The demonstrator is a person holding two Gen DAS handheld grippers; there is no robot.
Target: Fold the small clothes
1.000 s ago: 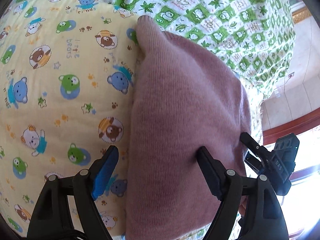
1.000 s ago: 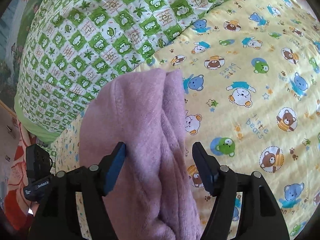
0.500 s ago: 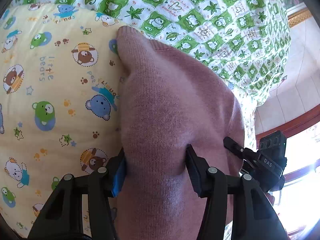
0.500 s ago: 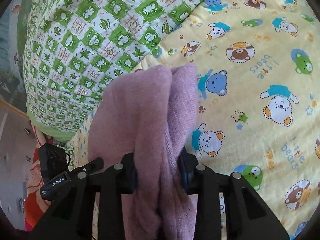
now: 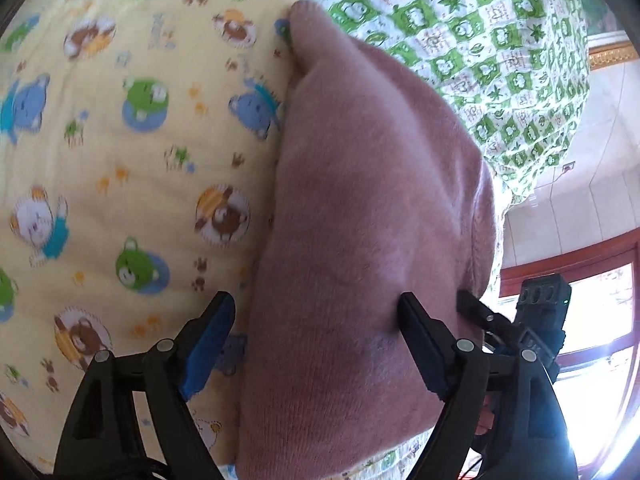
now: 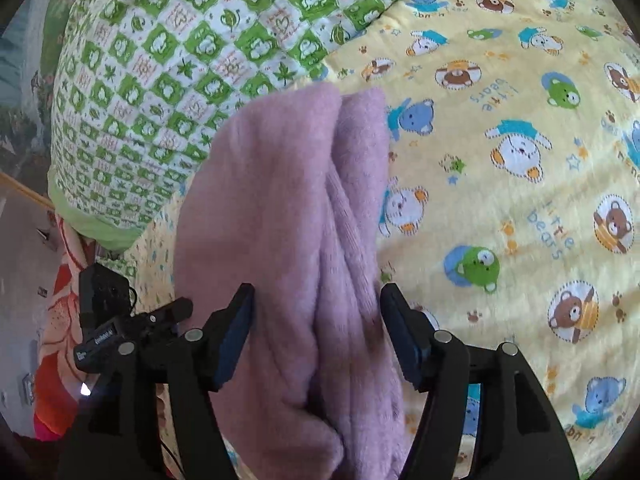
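Both grippers, left (image 5: 316, 340) & right (image 6: 318, 336), had just let go w/ jaws apart; folded pink sweater (image 5: 368, 216) rested on the bed (image 5: 120, 152), fold prob. done.

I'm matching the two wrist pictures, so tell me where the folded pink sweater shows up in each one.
Left wrist view: the pink sweater fills the centre and right, running from the bottom edge up toward the top.
Right wrist view: the pink sweater runs up the centre-left, between the open tongs.
Shared landmark: the green checked quilt lies just beyond the sweater's far end.
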